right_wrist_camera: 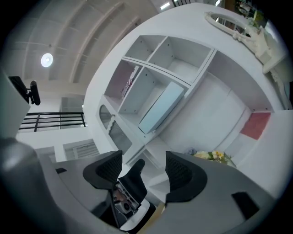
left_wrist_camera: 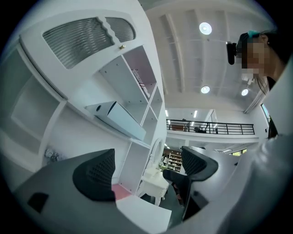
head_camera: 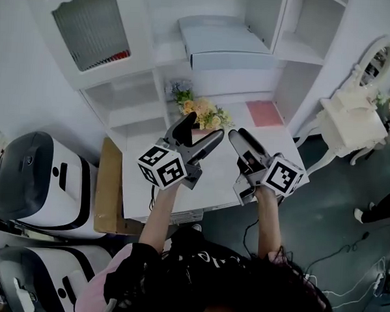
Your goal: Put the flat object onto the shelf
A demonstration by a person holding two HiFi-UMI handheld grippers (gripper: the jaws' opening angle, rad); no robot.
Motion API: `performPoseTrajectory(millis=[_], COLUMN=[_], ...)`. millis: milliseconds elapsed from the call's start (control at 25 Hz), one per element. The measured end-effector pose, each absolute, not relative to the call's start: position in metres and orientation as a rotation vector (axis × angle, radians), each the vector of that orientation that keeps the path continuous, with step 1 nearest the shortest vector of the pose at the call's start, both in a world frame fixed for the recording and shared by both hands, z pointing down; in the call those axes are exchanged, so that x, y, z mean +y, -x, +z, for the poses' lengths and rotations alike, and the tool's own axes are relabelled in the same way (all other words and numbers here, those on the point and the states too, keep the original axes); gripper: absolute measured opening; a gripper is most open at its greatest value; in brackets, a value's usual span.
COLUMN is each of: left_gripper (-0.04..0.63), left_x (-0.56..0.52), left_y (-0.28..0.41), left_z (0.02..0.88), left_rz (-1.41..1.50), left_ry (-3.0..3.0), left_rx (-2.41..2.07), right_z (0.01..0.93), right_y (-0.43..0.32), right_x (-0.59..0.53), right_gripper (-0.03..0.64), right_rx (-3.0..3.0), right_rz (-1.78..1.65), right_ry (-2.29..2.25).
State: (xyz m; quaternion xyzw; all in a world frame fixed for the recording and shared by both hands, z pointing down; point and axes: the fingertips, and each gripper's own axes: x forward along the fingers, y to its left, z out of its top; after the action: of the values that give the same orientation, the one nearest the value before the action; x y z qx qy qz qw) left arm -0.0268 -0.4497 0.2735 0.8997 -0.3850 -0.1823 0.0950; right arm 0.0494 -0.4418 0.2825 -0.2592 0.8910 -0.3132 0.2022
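A flat pink object (head_camera: 264,113) lies on the white counter (head_camera: 147,195) of the shelf unit, at its back right corner. It also shows in the left gripper view as a pink patch (left_wrist_camera: 120,192) and in the right gripper view at the right (right_wrist_camera: 256,125). My left gripper (head_camera: 204,125) hovers open over the counter, near a flower bunch (head_camera: 200,110), nothing between its fingers. My right gripper (head_camera: 241,140) hangs beside it, open and empty, short of the pink object. A light blue flat box (head_camera: 220,39) rests on a higher shelf.
Open white compartments (head_camera: 299,33) rise at the right of the unit, and a ribbed-glass cabinet door (head_camera: 91,26) is at the upper left. White machines (head_camera: 37,183) and a cardboard box (head_camera: 108,187) stand at the left. A white dressing table (head_camera: 353,121) and floor cables (head_camera: 346,251) are at the right.
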Motion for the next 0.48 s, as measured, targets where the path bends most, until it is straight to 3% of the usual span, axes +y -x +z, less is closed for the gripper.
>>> performPoseTrajectory(millis=[480], left_gripper=[0.469], left_x=[-0.353], left_y=[-0.007], left_z=[0.342], left_rz=[-0.398], left_ry=[-2.579], left_rx=[-1.179], right_z=[0.332], right_y=[-0.077], right_x=[-0.359], right_gripper=[0.321], right_rx=[2.566], right_rz=[-0.889], right_ry=[0.795])
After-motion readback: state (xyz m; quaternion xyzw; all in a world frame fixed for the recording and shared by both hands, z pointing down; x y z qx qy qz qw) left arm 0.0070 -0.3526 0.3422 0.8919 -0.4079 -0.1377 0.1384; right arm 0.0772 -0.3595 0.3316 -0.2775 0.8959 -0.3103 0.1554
